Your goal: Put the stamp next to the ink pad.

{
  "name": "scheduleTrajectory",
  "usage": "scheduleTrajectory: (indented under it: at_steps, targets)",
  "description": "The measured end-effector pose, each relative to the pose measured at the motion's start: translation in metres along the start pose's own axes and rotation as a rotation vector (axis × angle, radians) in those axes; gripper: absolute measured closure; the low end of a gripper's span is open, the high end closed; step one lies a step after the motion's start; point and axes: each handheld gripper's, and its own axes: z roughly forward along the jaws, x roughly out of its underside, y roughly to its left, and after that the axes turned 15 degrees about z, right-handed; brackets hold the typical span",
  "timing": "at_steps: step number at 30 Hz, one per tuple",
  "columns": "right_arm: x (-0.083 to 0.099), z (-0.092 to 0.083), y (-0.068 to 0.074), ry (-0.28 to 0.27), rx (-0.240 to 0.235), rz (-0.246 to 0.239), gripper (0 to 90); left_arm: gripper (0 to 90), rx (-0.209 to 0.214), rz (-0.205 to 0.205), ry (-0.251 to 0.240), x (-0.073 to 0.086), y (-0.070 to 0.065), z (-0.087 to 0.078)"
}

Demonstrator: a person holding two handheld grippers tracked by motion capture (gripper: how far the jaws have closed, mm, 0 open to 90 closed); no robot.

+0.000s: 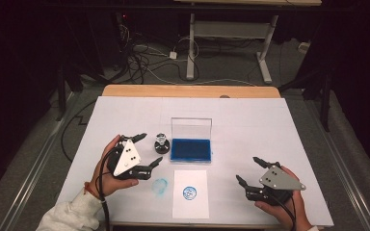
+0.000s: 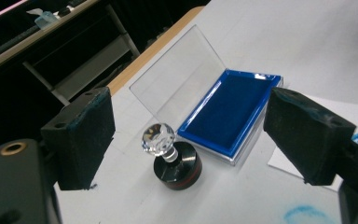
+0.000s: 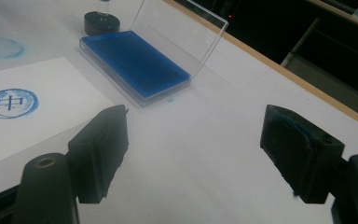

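Left gripper view: your left gripper (image 2: 186, 140), jaws apart, frames the stamp (image 2: 173, 161) beside the ink pad (image 2: 226, 112), ready to grasp.

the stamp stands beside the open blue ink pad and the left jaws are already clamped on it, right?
Not quite. The left gripper view shows the left gripper open, its jaws wide apart and clear of the stamp. The stamp does stand upright beside the open ink pad.

light: bright on white table (image 1: 250, 120) | surroundings: dark | shadows: faint | glare: slight on clear lid (image 2: 177, 88) | focus: soft
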Motion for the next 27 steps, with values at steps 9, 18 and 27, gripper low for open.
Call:
scheduleTrajectory:
  at_steps: [9, 18, 27]
  targets:
    - [0.001, 0.001, 0.001, -0.003, 0.003, -0.009, 23.9, 16.1, -0.011, -0.008, 0.027, 0.015, -0.007, -0.006]
    - [0.001, 0.002, 0.002, -0.004, 0.013, -0.012, 23.8, 16.1, -0.013, -0.017, 0.061, 0.029, -0.014, -0.013]
    - [0.0, 0.003, 0.004, -0.008, 0.005, -0.015, 23.4, 16.1, -0.006, -0.047, 0.098, 0.051, -0.026, -0.018]
